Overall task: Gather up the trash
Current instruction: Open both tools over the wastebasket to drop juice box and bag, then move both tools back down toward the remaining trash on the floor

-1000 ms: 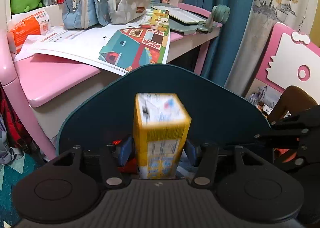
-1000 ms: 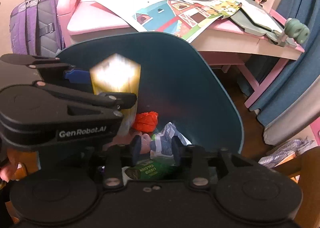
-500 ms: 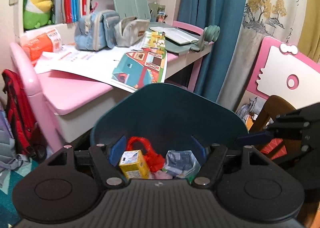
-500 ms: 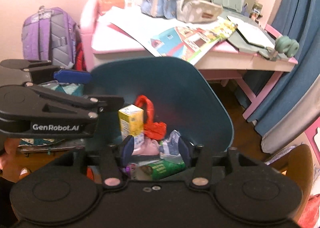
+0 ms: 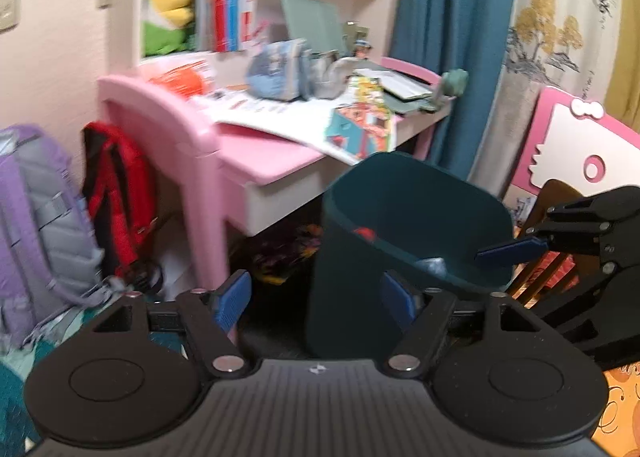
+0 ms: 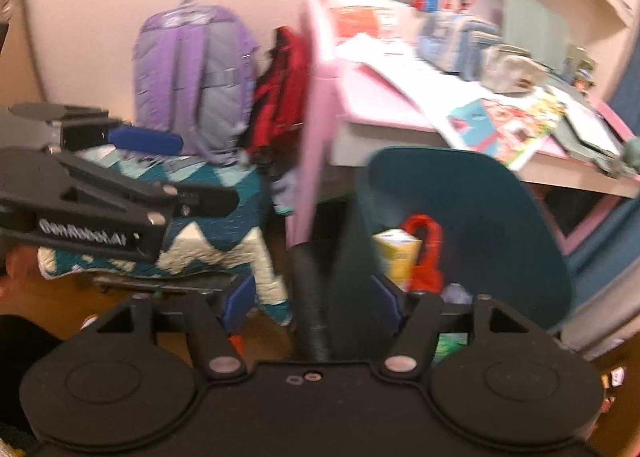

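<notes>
A dark teal trash bin stands on the floor in front of the pink desk. In the right wrist view the bin holds a yellow carton, a red bag and other wrappers. My left gripper is open and empty, back from the bin and to its left. My right gripper is open and empty, just left of the bin's near wall. Each gripper shows at the edge of the other's view.
A purple backpack and a red bag lean against the wall beside the desk. A teal zigzag blanket lies at the left. Papers, pencil cases and books cover the desk. A pink-and-white chair and curtains stand at the right.
The left gripper let go of the yellow carton, which now lies in the bin. Both grippers have drawn back and swung left, so the bin sits to the right.
</notes>
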{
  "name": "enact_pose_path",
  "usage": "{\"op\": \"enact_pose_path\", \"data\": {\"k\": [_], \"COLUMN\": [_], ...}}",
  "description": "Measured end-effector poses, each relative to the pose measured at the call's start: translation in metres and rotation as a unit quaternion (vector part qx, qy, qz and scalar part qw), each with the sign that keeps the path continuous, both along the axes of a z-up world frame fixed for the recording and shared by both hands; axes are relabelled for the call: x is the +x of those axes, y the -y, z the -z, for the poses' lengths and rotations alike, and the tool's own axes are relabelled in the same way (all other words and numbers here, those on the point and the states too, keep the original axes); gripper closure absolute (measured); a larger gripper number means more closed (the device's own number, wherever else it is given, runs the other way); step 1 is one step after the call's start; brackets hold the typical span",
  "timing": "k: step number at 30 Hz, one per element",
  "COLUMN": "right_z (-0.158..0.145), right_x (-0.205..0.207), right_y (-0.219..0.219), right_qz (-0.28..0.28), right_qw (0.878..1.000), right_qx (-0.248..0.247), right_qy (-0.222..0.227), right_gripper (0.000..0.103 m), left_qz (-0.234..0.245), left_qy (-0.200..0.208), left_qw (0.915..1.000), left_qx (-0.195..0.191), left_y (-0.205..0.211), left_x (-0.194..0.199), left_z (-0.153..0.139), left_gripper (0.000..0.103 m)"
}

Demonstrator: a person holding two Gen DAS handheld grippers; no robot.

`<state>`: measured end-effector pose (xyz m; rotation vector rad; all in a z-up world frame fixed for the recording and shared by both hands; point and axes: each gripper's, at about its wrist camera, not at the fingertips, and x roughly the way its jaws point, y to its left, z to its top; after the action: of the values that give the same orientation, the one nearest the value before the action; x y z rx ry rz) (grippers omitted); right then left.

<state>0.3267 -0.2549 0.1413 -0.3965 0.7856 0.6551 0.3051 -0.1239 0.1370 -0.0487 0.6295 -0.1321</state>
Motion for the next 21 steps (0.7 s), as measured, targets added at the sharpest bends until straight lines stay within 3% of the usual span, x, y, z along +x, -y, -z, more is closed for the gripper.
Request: {"op": "enact_pose_path", "data": {"k": [10,21], "right_z": [0.066,0.168], "right_x": [-0.019,-0.02], "right_y": [-0.085,-0.157], "right_qz": [-0.047,-0.062], "right_qw": [0.997,0.99], "right_qx": [0.008,0.04], "right_qy": [-0.058,-0.12], "right_gripper": [0.014,0.002], "left_qz": [-0.064,-0.13], "left_qy": [0.005,-0.056], "left_qw": [0.9979,0.9897], "left_qx": [0.003,-0.023], "left_y": [-0.096,-0.193], "left_x": [-0.058,-0.081], "left_z": [0.038,0.143], "left_gripper": [0.023,0.011]}}
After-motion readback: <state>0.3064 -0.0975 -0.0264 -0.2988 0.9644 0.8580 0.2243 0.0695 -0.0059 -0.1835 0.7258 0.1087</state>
